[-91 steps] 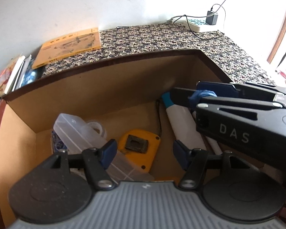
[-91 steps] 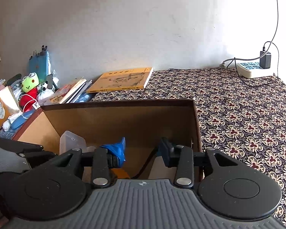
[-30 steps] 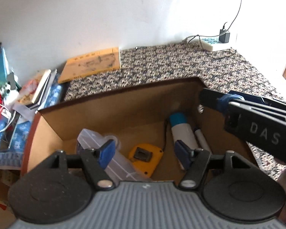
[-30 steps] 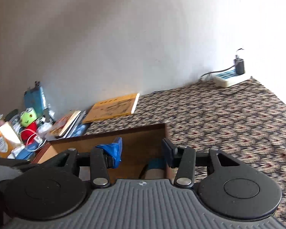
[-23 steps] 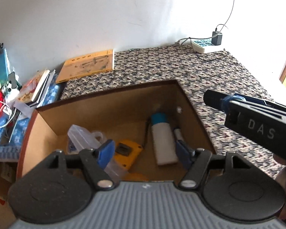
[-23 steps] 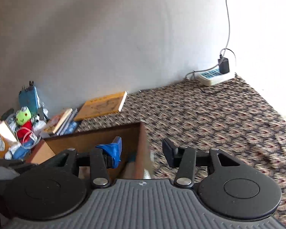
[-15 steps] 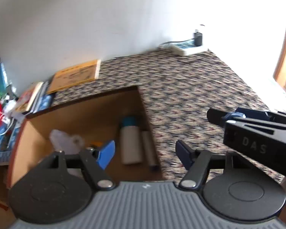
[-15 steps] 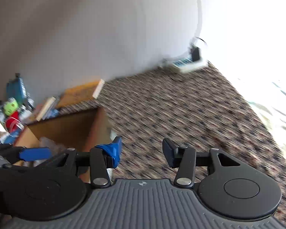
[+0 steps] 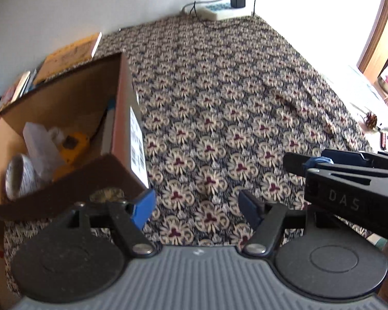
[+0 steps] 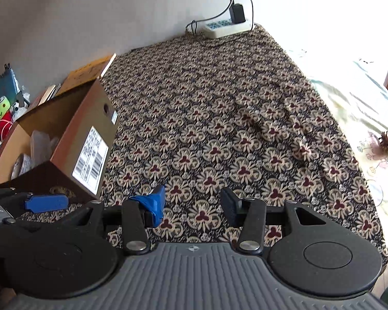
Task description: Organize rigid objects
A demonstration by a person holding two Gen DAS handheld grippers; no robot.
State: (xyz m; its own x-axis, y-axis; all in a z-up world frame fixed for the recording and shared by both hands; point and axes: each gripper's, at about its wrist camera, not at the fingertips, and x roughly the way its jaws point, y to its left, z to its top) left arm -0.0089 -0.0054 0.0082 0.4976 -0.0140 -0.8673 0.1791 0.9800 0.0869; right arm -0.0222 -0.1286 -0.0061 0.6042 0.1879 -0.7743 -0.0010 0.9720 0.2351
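Note:
A brown cardboard box (image 9: 124,108) stands at the left on the patterned cloth; it also shows in the right wrist view (image 10: 90,118). Inside it lie a yellow tape measure (image 9: 73,146), a clear plastic case (image 9: 40,144), a white bottle (image 9: 108,126) and a roll of tape (image 9: 19,177). My left gripper (image 9: 196,206) is open and empty, to the right of the box above the cloth. My right gripper (image 10: 192,205) is open and empty over the cloth; it shows at the right of the left wrist view (image 9: 349,178).
The floral cloth (image 10: 232,129) covers the table. A power strip with a charger (image 10: 227,27) lies at the far edge by the wall. An orange book (image 9: 73,51) and a pile of small items (image 10: 5,108) sit behind the box. A pale cloth (image 10: 362,108) lies at the right.
Both grippers have swung right, away from above the box, and now point at the cloth. The box has shifted to the left of both views. Both jaws stay open.

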